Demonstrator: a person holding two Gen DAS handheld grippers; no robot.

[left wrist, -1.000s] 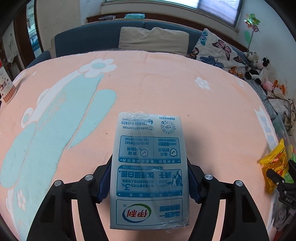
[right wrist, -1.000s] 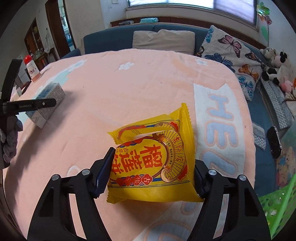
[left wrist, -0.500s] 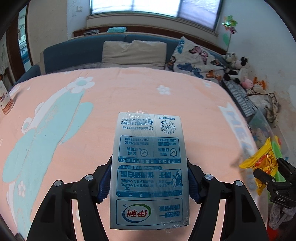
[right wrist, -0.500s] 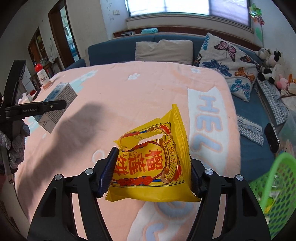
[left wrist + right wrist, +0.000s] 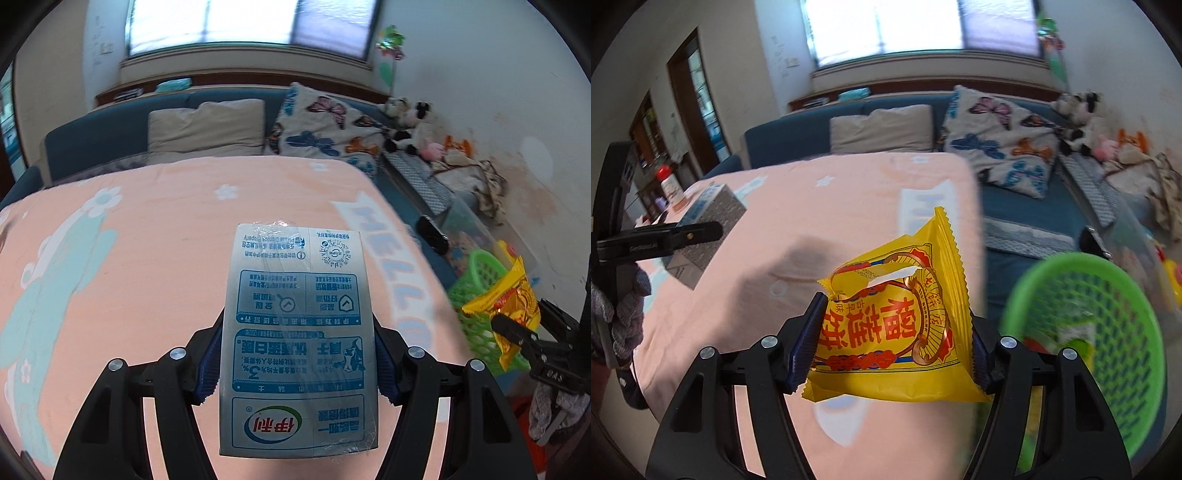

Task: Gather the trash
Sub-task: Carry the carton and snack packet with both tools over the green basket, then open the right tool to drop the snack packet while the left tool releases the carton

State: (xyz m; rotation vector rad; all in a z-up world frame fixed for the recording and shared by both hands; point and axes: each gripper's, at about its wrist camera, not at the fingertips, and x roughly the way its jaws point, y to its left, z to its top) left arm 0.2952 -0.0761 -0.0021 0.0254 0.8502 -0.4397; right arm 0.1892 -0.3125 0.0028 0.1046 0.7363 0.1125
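The left gripper point(image 5: 297, 356) has its jaws clamped on a milk carton point(image 5: 299, 339), and the right gripper point(image 5: 897, 349), whose jaws have just been closing, pinches a yellow snack wrapper point(image 5: 897, 325). Both are held above the bed's point(image 5: 849, 206) right edge, near the green basket point(image 5: 1108, 317). The thin, crumpling wrapper could slip free and miss the rim.

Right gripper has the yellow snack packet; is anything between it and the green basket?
Nothing visible. The right gripper is shut on the yellow snack packet, held clear above the pink blanket. The green basket sits just to its right, mouth open and uncovered, though blurred.
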